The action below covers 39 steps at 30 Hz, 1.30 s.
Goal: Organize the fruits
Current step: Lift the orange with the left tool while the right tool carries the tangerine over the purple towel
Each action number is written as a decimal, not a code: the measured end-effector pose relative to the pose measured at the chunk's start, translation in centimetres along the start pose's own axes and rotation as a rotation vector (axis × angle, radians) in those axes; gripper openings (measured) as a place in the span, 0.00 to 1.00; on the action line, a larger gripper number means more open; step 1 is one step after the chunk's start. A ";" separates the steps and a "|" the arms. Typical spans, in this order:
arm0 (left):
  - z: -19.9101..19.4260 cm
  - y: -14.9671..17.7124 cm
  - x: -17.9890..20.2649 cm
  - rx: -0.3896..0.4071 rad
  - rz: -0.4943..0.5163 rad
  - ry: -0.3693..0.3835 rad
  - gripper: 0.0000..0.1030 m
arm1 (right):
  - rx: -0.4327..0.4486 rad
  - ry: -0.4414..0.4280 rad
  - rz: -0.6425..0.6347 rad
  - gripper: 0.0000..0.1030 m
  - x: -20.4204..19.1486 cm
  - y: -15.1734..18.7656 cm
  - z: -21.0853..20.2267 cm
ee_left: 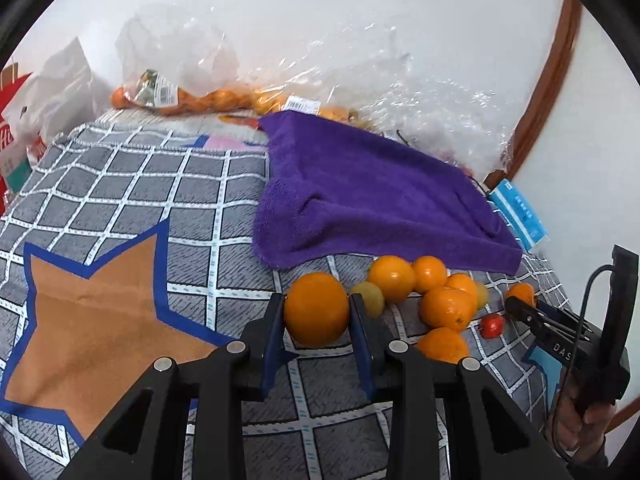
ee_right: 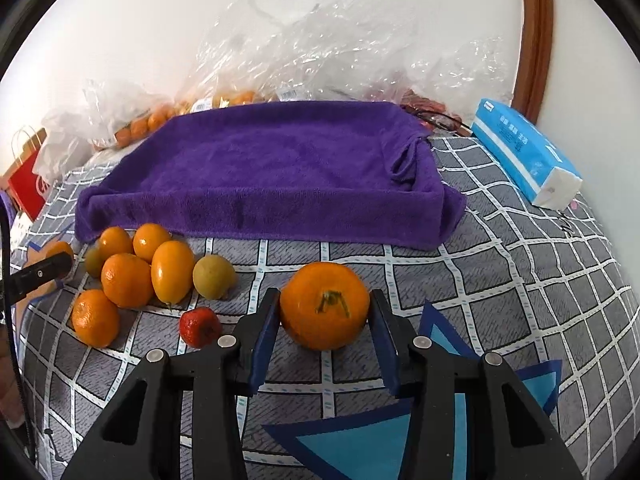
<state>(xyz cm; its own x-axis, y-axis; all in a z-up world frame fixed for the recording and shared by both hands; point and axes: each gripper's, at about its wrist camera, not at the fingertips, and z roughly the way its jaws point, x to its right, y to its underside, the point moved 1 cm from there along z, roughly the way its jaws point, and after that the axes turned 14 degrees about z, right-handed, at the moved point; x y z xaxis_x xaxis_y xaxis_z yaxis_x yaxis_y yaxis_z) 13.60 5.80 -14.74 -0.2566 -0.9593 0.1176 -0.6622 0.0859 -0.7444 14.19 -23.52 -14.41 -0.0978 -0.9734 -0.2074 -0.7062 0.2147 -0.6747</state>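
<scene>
The left gripper (ee_left: 316, 312) is clamped on a round smooth orange (ee_left: 316, 309), with a blue pad tight against each side of it. The orange sits just above the grey checked cloth (ee_left: 160, 184).

The right gripper (ee_right: 325, 312) has a flat orange mandarin with a green stalk (ee_right: 325, 306) between its blue pads. The left pad touches the fruit. A thin gap seems to show at the right pad, so I cannot tell if it is truly squeezed.

A small pile of loose oranges (ee_right: 132, 272) lies on the cloth between the two grippers, with a yellow-green fruit (ee_right: 213, 277) and a little red fruit (ee_right: 200, 327) close by. The big purple towel (ee_right: 272, 168) lies behind them.
</scene>
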 end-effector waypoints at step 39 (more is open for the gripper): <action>3.1 -13.3 0.2 0.099 -0.067 -0.069 0.29 | 0.131 -0.081 0.057 0.43 -6.1 -11.4 1.3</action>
<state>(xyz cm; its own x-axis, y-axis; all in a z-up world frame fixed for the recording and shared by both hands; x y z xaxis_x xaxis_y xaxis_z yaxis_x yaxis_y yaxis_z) 24.50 3.67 -6.89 -0.1623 -0.9786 0.1264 -0.6025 -0.0031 -0.7981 23.76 -19.87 -6.41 -0.0743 -0.9509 -0.3006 -0.6031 0.2829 -0.7459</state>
